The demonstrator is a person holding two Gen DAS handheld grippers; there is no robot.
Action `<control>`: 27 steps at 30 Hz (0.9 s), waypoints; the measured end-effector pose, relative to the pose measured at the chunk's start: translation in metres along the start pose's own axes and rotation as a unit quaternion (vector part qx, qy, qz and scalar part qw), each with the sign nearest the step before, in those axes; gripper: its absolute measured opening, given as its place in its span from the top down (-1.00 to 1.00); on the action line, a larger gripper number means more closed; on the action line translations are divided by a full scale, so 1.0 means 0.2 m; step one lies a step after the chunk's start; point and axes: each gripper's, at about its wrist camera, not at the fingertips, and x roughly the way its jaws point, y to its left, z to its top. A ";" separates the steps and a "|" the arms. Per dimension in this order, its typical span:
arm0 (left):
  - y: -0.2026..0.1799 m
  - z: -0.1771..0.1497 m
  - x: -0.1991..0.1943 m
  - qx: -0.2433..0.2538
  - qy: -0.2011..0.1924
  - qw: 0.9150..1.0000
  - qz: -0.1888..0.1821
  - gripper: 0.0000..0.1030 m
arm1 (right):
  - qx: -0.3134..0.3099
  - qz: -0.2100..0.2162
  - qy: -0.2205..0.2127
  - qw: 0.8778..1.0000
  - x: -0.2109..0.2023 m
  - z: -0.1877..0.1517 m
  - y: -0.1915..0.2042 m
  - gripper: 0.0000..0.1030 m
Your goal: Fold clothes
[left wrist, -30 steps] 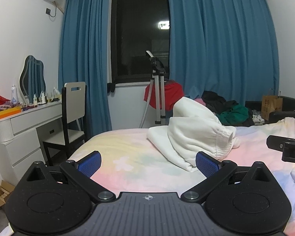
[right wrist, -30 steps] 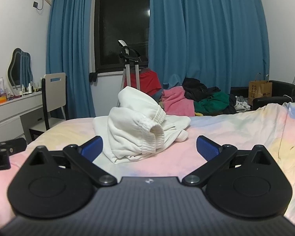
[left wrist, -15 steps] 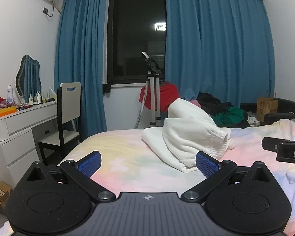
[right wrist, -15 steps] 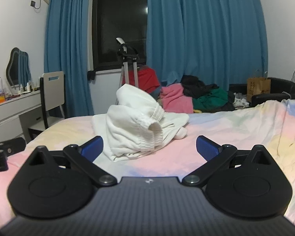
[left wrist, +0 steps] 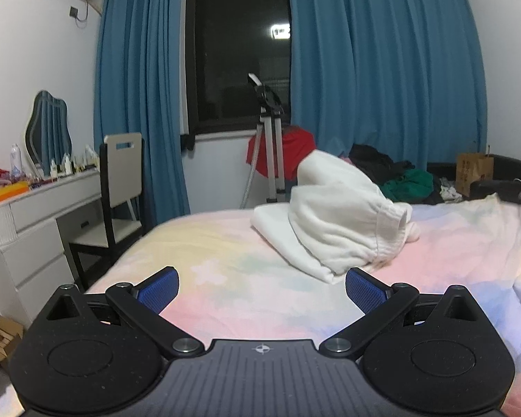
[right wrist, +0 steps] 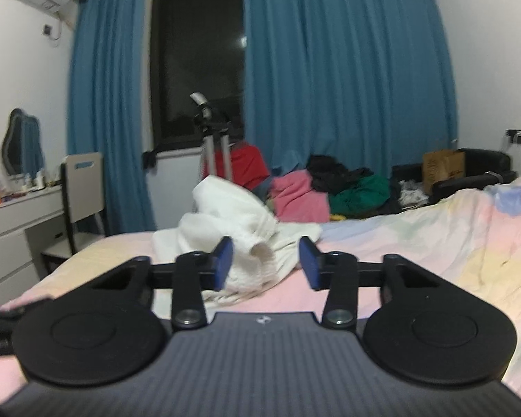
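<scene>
- My left gripper [left wrist: 262, 286] stands wide, both blue pads spread far apart with only bedspread between them; it hovers low over the pastel bed [left wrist: 225, 243], gripping nothing.
- My right gripper [right wrist: 265, 262] is narrow: its jaws have just been closing, but a clear gap remains and the pads press on nothing.
- The white garment [left wrist: 340, 222] lies heaped on the bed ahead of both claws. From the left one it sits ahead and to the right, its near folded edge just beyond the right pad.
- From the right claw, the same white garment [right wrist: 246, 243] sits straight ahead and slightly left. Its bunched cuff shows through the gap, but the cloth lies beyond the fingertips, not between them.
- Past the garment I see a tripod [left wrist: 271, 146], blue curtains [left wrist: 382, 69] and a pile of other clothes [right wrist: 330, 187].
- Far left of my left claw stand a chair [left wrist: 121, 187] and a white dresser [left wrist: 31, 229].
</scene>
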 end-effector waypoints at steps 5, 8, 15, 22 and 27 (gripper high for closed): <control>-0.08 -0.04 0.09 0.020 0.013 1.000 -0.010 -0.99 | 0.044 -0.026 0.007 0.999 -0.01 0.05 -0.07 0.43; -0.19 -0.03 0.18 0.039 0.014 0.999 -0.021 -0.99 | 0.077 -0.039 0.018 0.996 0.00 0.05 -0.14 0.43; -0.55 0.13 0.53 0.087 0.005 0.995 -0.056 -0.99 | 0.111 -0.068 0.046 0.990 0.10 -0.01 -0.26 0.43; -0.97 0.22 0.97 0.128 -0.017 0.990 -0.050 -0.96 | 0.150 -0.095 0.092 0.980 0.32 -0.13 -0.39 0.43; -1.09 0.22 1.31 0.118 0.010 0.993 -0.002 -0.53 | 0.170 -0.104 0.121 0.972 0.50 -0.21 -0.42 0.41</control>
